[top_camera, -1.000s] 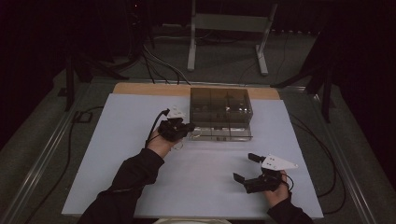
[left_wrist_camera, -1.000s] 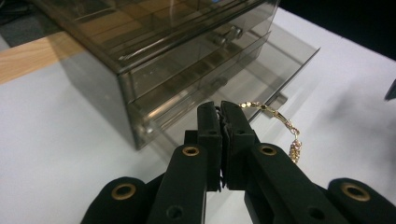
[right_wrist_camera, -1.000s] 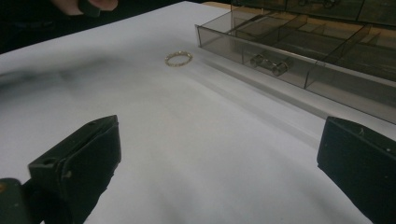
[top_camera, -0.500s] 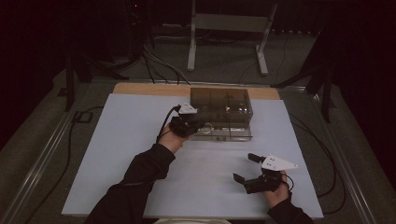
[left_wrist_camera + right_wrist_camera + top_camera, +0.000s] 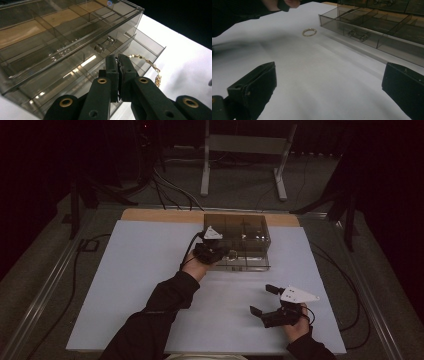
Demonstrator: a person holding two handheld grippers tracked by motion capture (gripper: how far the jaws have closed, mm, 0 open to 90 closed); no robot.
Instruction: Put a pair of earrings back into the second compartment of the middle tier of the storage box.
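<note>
Your left gripper [image 5: 119, 75] fingers pinch gold chain [image 5: 146, 61]: light, limp, slippery; hold mid-length. Right gripper [image 5: 329, 92] fingers wide, empty.

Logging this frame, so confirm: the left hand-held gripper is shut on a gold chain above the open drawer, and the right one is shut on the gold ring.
Wrong about the right hand-held gripper: its jaws are wide open and hold nothing. The right gripper view shows the gold ring lying on the table. The left hand-held gripper is shut on the gold chain above the open drawer.

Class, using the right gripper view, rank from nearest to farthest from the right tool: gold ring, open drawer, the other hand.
1. Open drawer, at right.
2. Gold ring, centre, on the table.
3. Other hand, top left.
</note>
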